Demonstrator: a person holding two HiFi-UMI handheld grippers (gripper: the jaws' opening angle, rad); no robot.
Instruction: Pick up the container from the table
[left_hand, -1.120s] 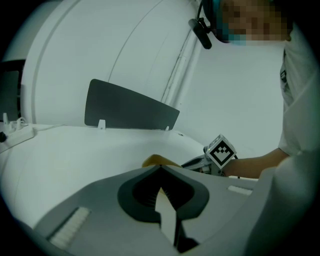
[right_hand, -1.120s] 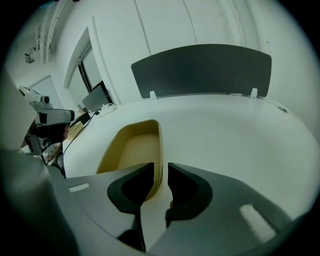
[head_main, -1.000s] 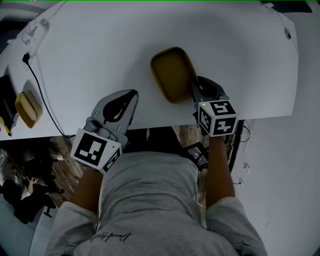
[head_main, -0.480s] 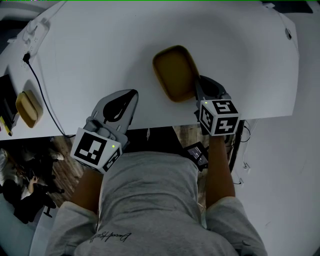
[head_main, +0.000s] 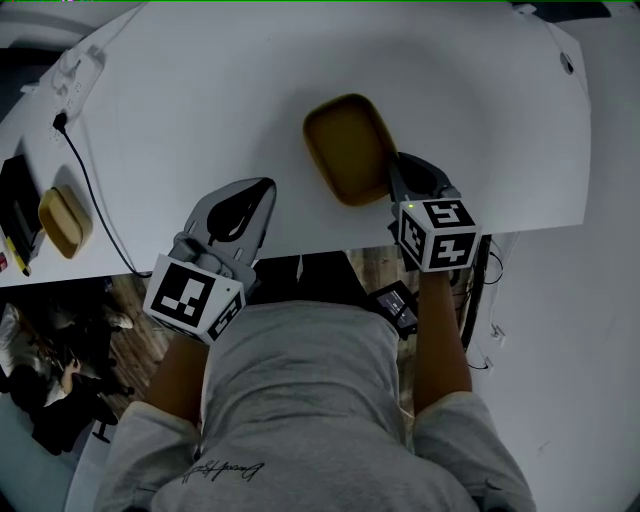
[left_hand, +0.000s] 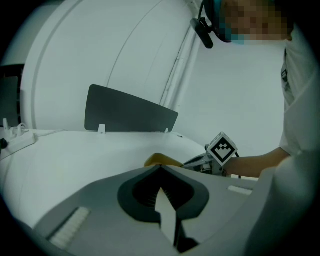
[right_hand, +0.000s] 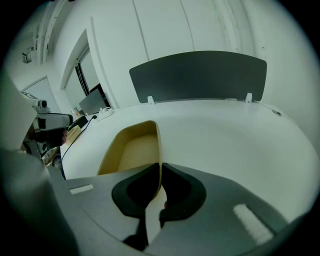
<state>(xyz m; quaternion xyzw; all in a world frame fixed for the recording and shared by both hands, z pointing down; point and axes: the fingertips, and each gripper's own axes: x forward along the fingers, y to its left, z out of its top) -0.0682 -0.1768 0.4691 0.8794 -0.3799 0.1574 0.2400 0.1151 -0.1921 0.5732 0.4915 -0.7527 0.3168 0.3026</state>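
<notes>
A white table (head_main: 200, 120) is seen from above, and a tan container (head_main: 345, 145) is set near its front edge. The container's near right wall is pinched between the jaws of the right gripper (head_main: 393, 178). Left of the container, the left gripper (head_main: 264, 190) is rested, closed on nothing. Over the last second the container has barely been shifted. The grip seems made, but no lift can be seen.

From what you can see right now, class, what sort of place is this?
Probably an office: a white desk with a grey divider screen, a power strip, and a monitor on a neighbouring desk.
</notes>
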